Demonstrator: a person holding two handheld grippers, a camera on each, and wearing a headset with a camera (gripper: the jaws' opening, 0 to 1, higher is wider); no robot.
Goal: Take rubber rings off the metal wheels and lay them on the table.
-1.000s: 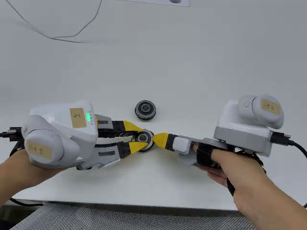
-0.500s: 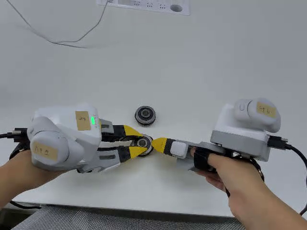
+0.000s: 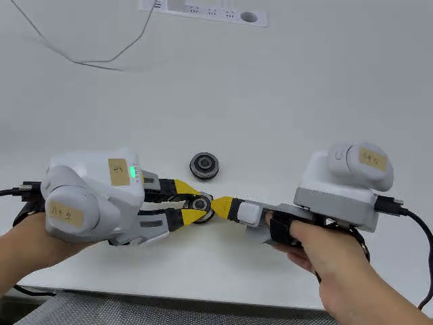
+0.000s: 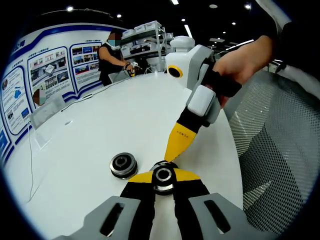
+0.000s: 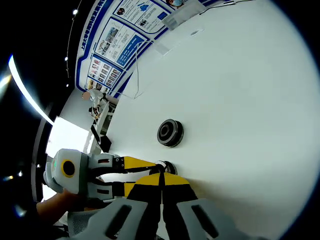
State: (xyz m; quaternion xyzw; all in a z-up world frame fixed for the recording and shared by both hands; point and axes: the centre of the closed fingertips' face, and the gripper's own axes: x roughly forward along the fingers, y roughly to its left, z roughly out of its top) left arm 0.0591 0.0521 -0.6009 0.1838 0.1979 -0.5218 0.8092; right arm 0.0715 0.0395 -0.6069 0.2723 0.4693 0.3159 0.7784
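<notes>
A small metal wheel (image 3: 200, 203) with a dark rubber ring is clamped between the yellow jaws of my left gripper (image 3: 196, 202), just above the white table (image 3: 291, 101). In the left gripper view the same wheel (image 4: 164, 176) sits between the tips of the left gripper (image 4: 164, 177). My right gripper (image 3: 216, 202) comes in from the right with its jaws shut. Its tip rests against the wheel's right rim; whether it pinches the ring is hidden. In the right gripper view the wheel (image 5: 168, 167) lies just past the shut right gripper (image 5: 161, 178). A second wheel (image 3: 204, 164) lies flat behind them.
A white power strip (image 3: 203, 12) and a thin cable (image 3: 81, 62) lie at the table's far edge. The front edge runs just below both hands, with grey mesh (image 3: 101, 308) under it. A person (image 4: 111, 55) stands far off in the left gripper view.
The head camera has tipped, so the whole picture sits a little lower. Both grippers stay together at the held wheel, the right tip pressed slightly closer to it.
</notes>
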